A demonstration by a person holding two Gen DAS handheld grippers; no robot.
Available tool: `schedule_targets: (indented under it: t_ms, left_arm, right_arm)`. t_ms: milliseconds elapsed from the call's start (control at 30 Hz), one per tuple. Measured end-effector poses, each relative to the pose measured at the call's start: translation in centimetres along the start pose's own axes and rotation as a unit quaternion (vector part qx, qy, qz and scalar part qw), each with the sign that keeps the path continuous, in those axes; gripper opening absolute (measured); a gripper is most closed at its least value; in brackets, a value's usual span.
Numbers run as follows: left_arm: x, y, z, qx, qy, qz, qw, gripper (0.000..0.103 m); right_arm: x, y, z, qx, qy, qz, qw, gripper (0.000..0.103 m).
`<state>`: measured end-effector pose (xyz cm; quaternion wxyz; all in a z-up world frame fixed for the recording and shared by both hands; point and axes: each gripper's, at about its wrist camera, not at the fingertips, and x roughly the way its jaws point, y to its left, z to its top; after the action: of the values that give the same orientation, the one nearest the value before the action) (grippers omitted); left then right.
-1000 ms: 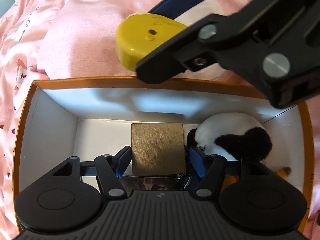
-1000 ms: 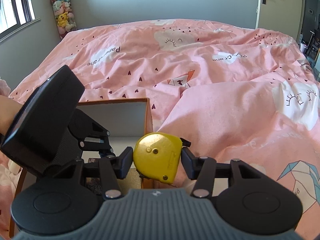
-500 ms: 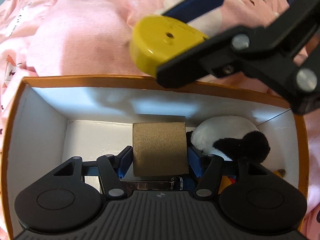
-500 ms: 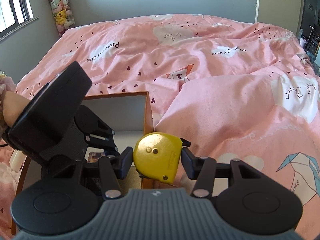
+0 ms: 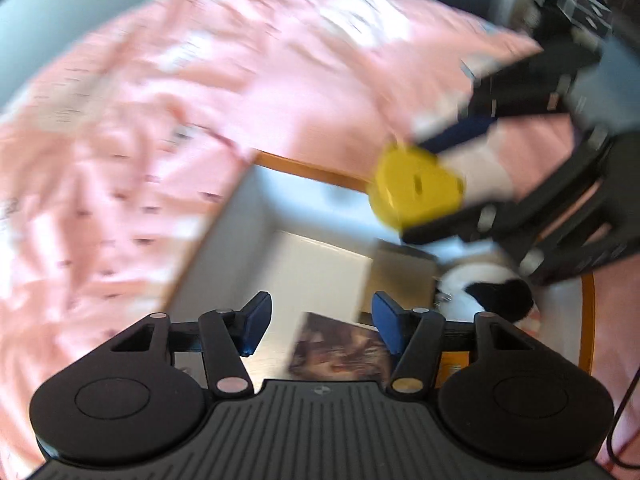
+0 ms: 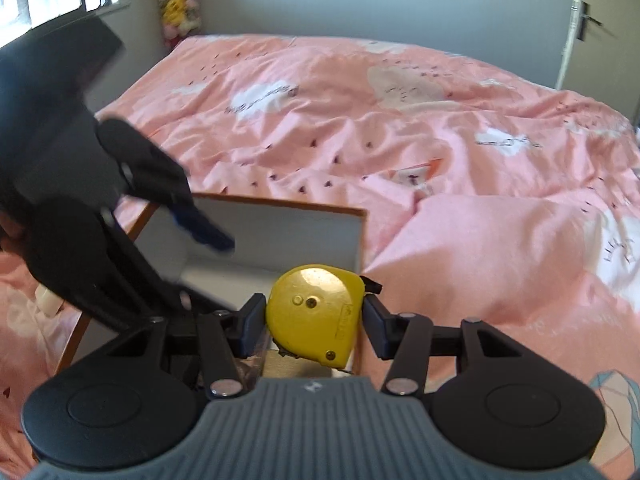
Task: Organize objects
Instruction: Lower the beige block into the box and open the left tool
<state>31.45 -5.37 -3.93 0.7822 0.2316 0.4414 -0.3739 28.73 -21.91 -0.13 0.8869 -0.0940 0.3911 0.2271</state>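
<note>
While the right gripper squeezes the yellow tape measure just above the box on the bed, the left gripper is spread wide with nothing in it. Putting the tape measure away looks like the step now. Next, it needs lowering into the white space beside the brown block and panda toy, then letting go.

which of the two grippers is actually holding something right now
The right gripper: its fingers clamp the yellow tape measure above the orange-rimmed box. The left gripper is open, nothing between its fingers.
</note>
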Motion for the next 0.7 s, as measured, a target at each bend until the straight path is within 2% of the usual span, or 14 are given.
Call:
schedule_targets:
  t_ms: [67, 167, 267, 300, 367, 467, 600, 700]
  left_arm:
    - [-1.8, 0.9, -0.9, -0.034, -0.017, 0.03, 0.9988, 0.063]
    - [-3.9, 2.0, -0.5, -0.087, -0.051, 0.061, 0.993, 0.063]
    - [-5.1, 3.7, -0.4, -0.135, -0.073, 0.08, 0.9849, 0.063]
    - [-6.8, 3.7, -0.9, -0.145, -0.076, 0.086, 0.9827, 0.063]
    - [-7.6, 3.9, -2.1, -0.161, -0.079, 0.099, 0.9788, 0.063]
    - [-8.2, 4.4, -3.6, -0.183, -0.08, 0.103, 0.9744, 0.063]
    - [-8.8, 5.4, -4.9, -0.202, -0.088, 0.098, 0.9704, 0.063]
    - [-8.8, 6.1, -5.5, -0.216, -0.092, 0.094, 0.9675, 0.063]
  right_arm:
    - [1.5, 1.1, 0.5, -0.017, 0.02, 0.002, 1.0, 0.054]
    - [4.0, 2.7, 1.3, -0.042, 0.05, -0.007, 0.998, 0.054]
    - [7.0, 3.1, 2.1, -0.036, 0.095, -0.022, 0.995, 0.054]
    - [8.1, 3.2, 2.2, -0.032, 0.111, -0.032, 0.993, 0.054]
    - [9.9, 3.2, 2.2, -0.03, 0.14, -0.051, 0.988, 0.054]
    - [11.8, 3.8, 2.2, -0.049, 0.166, -0.075, 0.982, 0.054]
    - [12.9, 5.0, 2.4, -0.076, 0.178, -0.096, 0.977, 0.055]
    - [14.2, 5.5, 2.3, -0.086, 0.209, -0.084, 0.97, 0.055]
